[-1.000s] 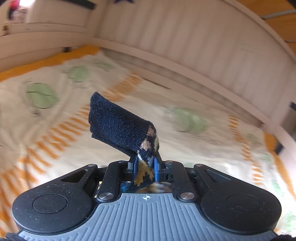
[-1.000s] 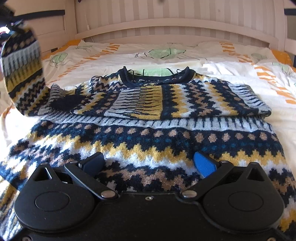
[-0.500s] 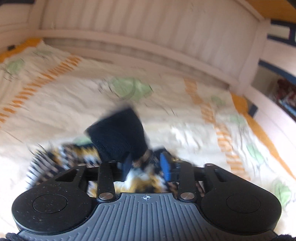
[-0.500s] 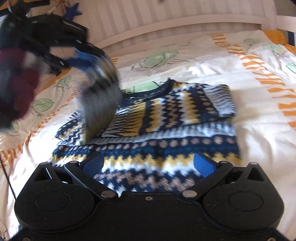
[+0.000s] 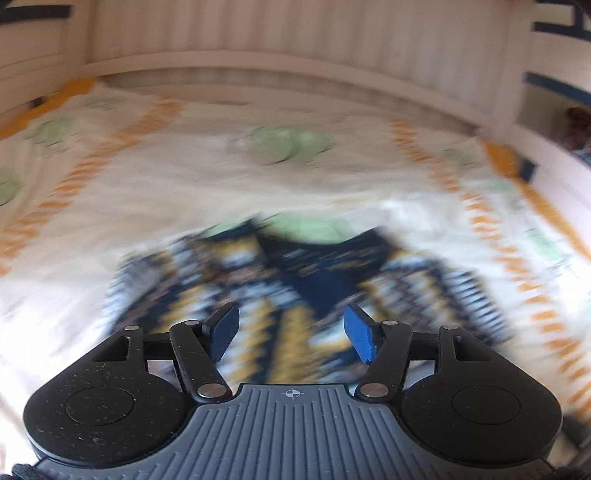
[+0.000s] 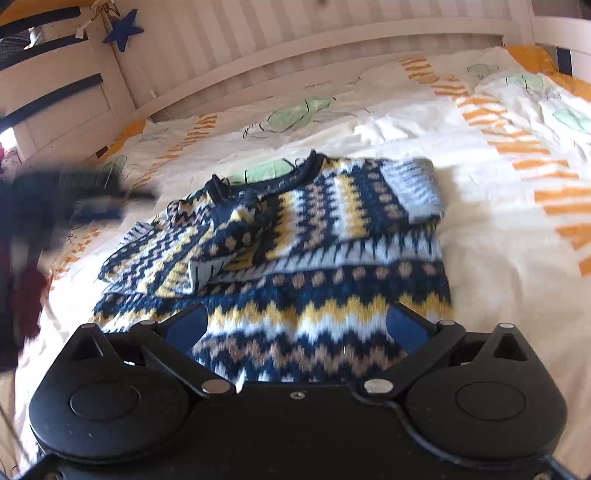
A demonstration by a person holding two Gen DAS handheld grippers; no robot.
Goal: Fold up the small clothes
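Sweater: we count one patterned knit sweater [image 6: 306, 258], in navy, yellow, white and tan zigzag bands, lying flat on the bed sheet [image 6: 498, 258].
Direction: in the right wrist view its navy collar [image 6: 295, 177] points away from us toward the headboard [image 6: 332, 40], and its hem lies just under the right hand-held gripper [image 6: 297, 328]; the long axis runs from near to far.
Folded parts: we see both sleeves turned in across the chest, one from each side, the left one ending in a striped cuff [image 6: 207, 269] near the middle.
Left view: the same sweater [image 5: 295, 288] is blurred by motion, collar [image 5: 325, 254] away from the camera, below and ahead of the left hand-held gripper [image 5: 291, 332].
Left hand-held gripper: its two blue pads [image 5: 360, 338] stand well apart with nothing between them.
Right hand-held gripper: its jaws are spread wide over the hem and grip nothing; we cannot tell whether they touch the knit.
Bedding: one cream sheet with orange stripe bands and green leaf prints.
Other: one blue star ornament [image 6: 123, 29] hangs on the white bed frame at upper left.
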